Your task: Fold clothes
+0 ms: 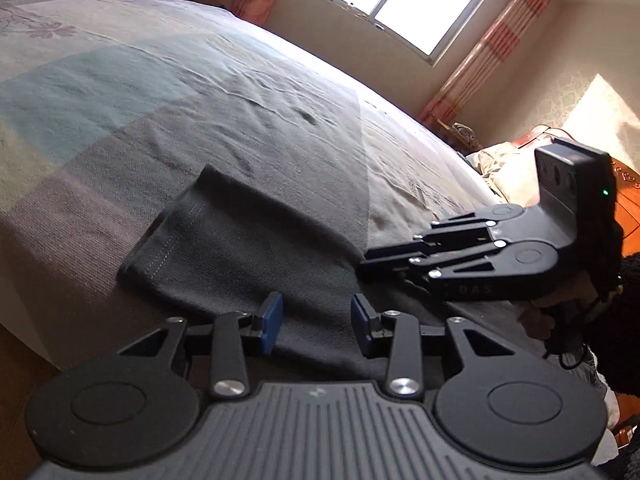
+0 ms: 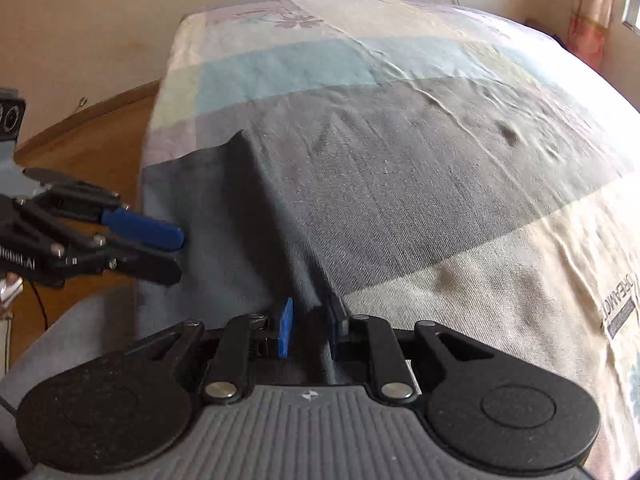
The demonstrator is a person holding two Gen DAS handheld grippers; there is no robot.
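A dark grey garment lies folded flat near the front edge of the bed, one stitched hem showing at its left end. My left gripper hovers over its near edge, open, with nothing between the blue pads. In the right wrist view the left gripper sits at the garment's left side. My right gripper is over the garment, its jaws a narrow gap apart; a raised fold runs up to the right pad. The pads do not press the cloth. From the left wrist view the right gripper rests at the garment's right edge, held by a hand.
The bed carries a patchwork sheet of grey, blue and cream panels. Wooden floor lies beyond the bed's left edge. A window with striped curtains is at the back, with bedding and orange wooden furniture at the right.
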